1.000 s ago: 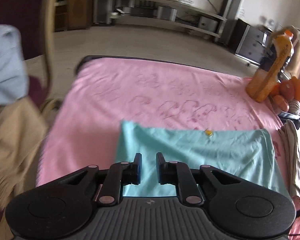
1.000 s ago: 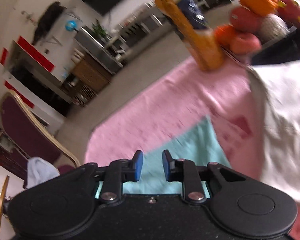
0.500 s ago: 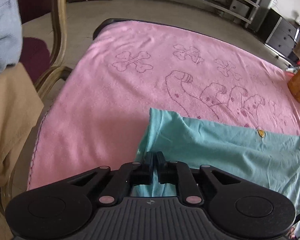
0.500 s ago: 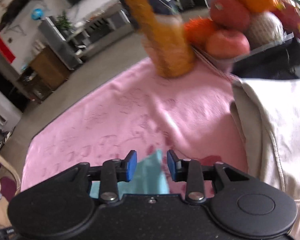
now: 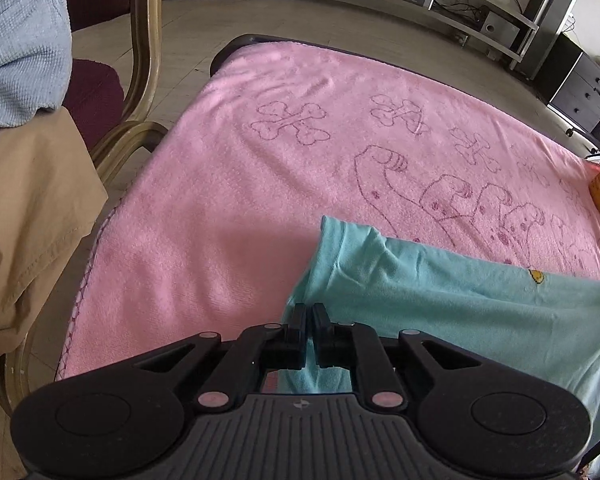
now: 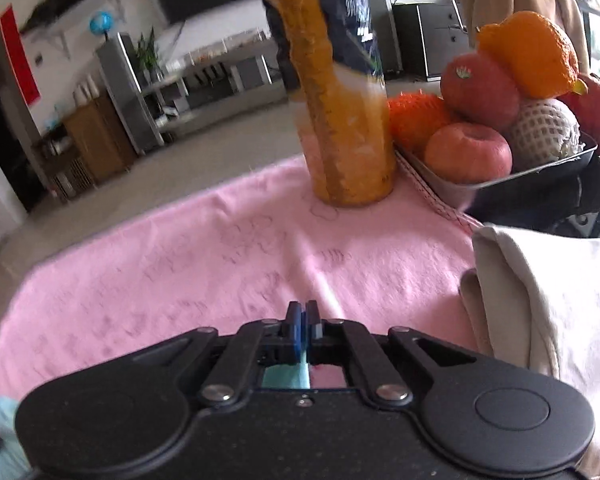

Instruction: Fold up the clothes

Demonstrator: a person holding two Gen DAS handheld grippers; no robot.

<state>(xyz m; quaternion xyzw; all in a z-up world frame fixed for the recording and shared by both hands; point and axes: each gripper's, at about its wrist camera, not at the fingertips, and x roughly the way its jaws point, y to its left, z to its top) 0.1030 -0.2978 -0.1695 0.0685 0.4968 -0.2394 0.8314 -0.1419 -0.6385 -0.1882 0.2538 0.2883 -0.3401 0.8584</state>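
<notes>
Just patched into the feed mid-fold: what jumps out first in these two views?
The pink towel with its bone and paw drawings fills both views, and a teal shirt lies across its near side with the left gripper shut on one edge. In the right view, the right gripper is pinched on teal cloth too, below a tall orange bottle and a fruit tray.

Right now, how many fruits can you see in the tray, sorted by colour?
Orange: 2, the bumpy citrus and the spiky-netted orange fruit
Red: 2, the upper apple and the lower apple
White-netted: 1, the melon
Pink: 1, the dragon fruit
Total: 6 showing in the tray; any underneath are hidden.
</notes>
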